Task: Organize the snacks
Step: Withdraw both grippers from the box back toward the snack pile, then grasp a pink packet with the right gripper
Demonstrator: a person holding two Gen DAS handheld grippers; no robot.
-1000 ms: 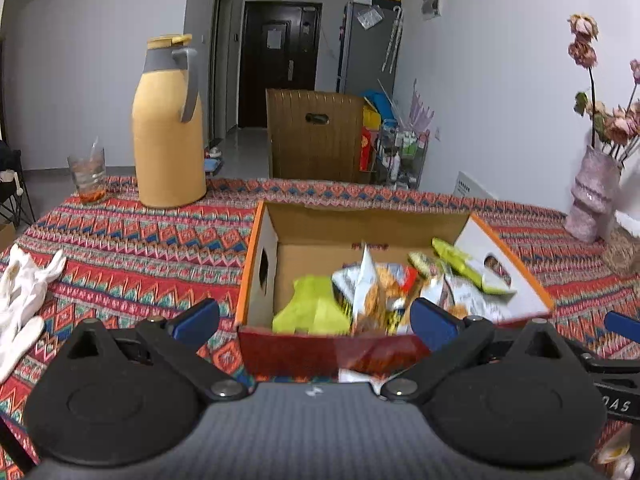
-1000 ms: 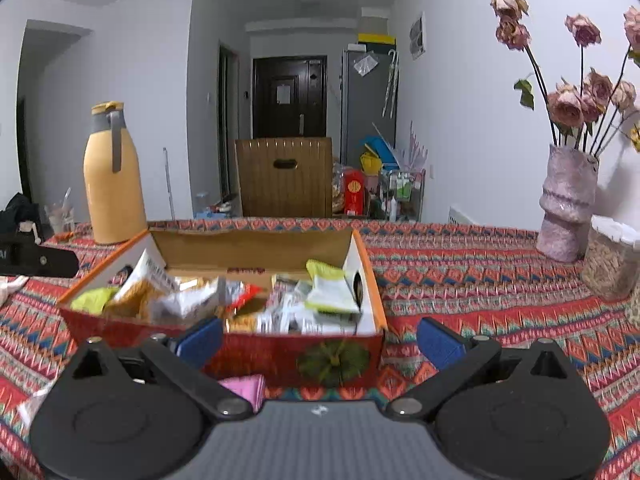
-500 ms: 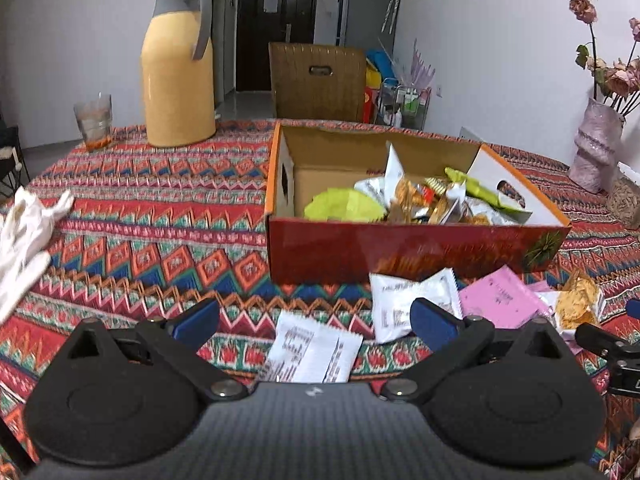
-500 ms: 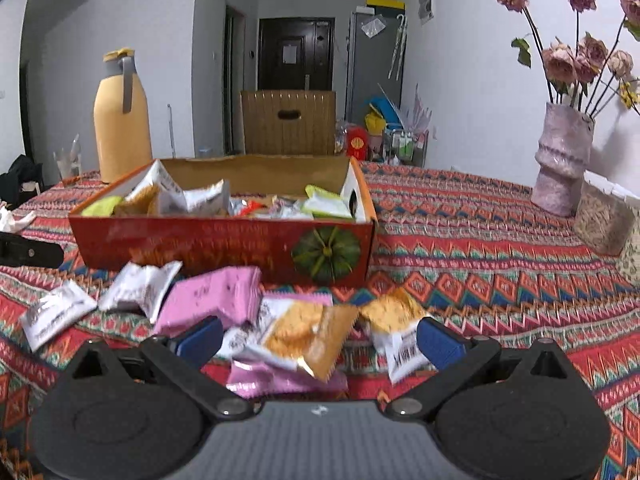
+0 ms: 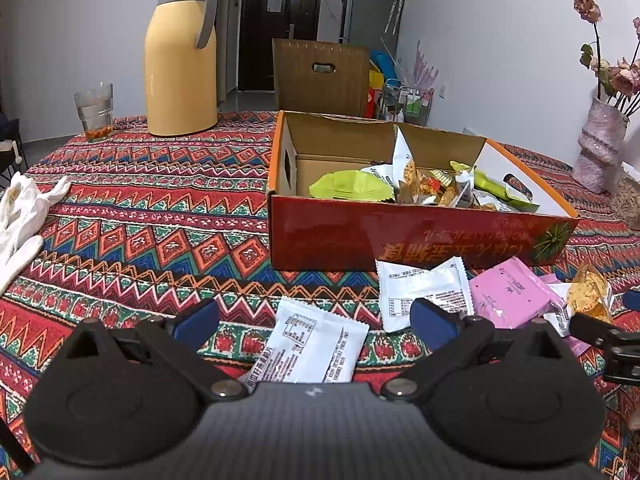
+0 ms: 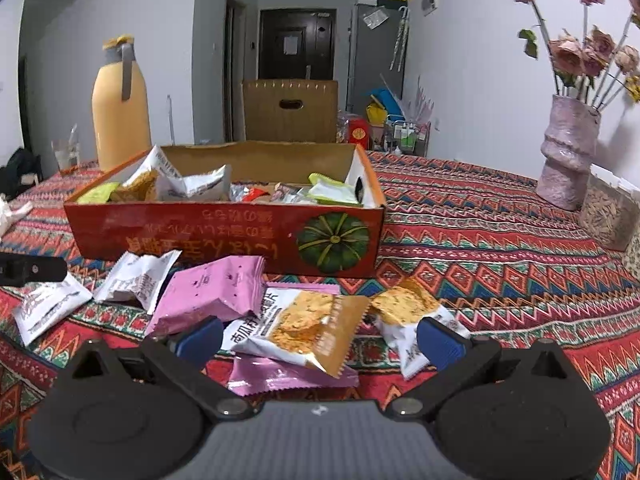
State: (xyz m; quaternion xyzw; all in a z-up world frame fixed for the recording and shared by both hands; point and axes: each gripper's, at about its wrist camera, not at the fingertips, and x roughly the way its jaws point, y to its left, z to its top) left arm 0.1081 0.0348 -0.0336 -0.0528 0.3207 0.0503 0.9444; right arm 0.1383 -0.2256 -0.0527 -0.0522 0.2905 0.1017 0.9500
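Left gripper (image 5: 314, 318) hovers w/ jaws spread wide, empty, over a white packet (image 5: 310, 346) lying flat on the patterned surface (image 5: 140, 216). Right gripper (image 6: 320, 338) likewise wide apart, holding nothing, above an orange-and-white cracker packet (image 6: 304, 328) that rests on a pink packet (image 6: 212, 292), approx. between the pads. More loose snacks lie just in front of the red box (image 6: 224, 236), which holds a heap of packets; exact count hard to tell. Yellow thermos (image 5: 180, 52) and glass (image 5: 95, 112) stand well behind, vase (image 6: 568, 152) at right
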